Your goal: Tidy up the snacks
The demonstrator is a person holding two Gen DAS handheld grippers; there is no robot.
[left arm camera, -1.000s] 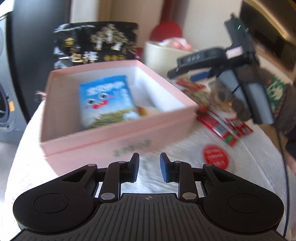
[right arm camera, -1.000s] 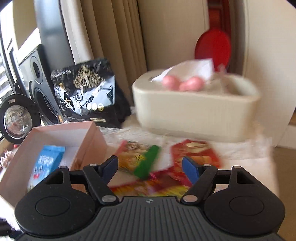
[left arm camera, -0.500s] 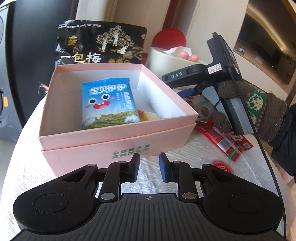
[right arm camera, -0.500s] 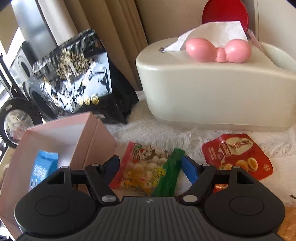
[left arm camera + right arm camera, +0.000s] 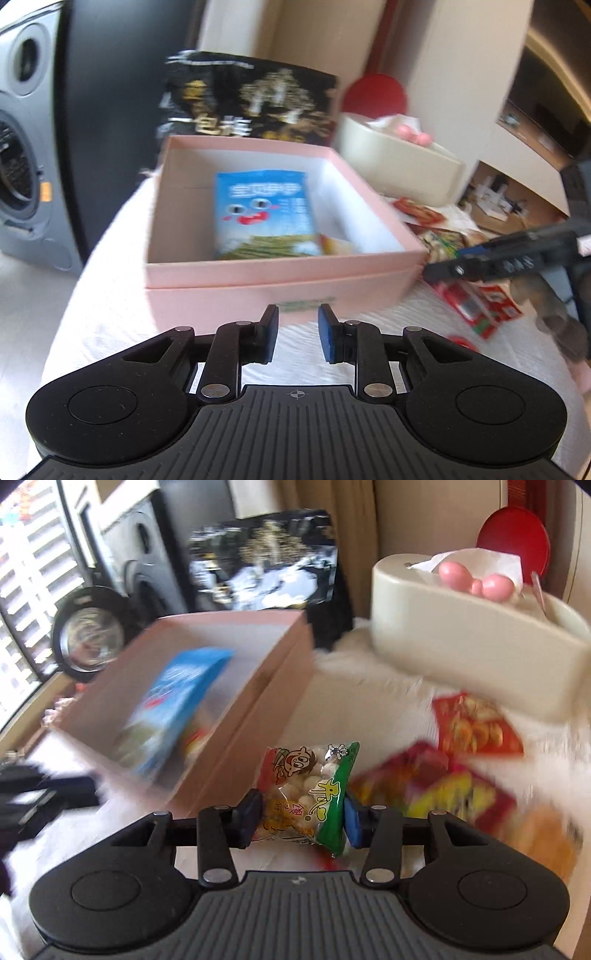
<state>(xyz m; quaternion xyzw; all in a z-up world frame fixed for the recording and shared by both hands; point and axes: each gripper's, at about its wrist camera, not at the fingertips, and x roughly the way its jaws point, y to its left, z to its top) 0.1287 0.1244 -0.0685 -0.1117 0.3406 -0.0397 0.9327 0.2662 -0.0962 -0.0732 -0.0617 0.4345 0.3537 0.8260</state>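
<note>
Right gripper [image 5: 300, 821]: a small snack packet [image 5: 308, 794] is pinched between the two blue pads; the jaws are closing on it, and both pads are seen against the packet's sides.
Held packet: clear wrapper with pale round pieces, a cartoon face and a green edge strip; it is held upright just beside the near corner of the pink box [image 5: 236, 716].
Left gripper [image 5: 298, 334]: the fingers are drawn near together with a narrow gap left between the pads; nothing is held between them. It is positioned in front of the pink box's front wall.
Pink box: an open, square box seated in its lid on the white cloth [image 5: 110, 295]. A blue snack bag [image 5: 264, 214] is laid inside, and a further small packet is partly seen at the blue bag's lower right corner.
Loose snacks: a red packet [image 5: 476, 725] is located on the cloth near the cream tissue box [image 5: 476, 642]; further red and yellow packets [image 5: 436, 790] are spread to the right of the held packet, blurred.
Background: a black foil bag [image 5: 251, 99] is stood upright behind the pink box.
</note>
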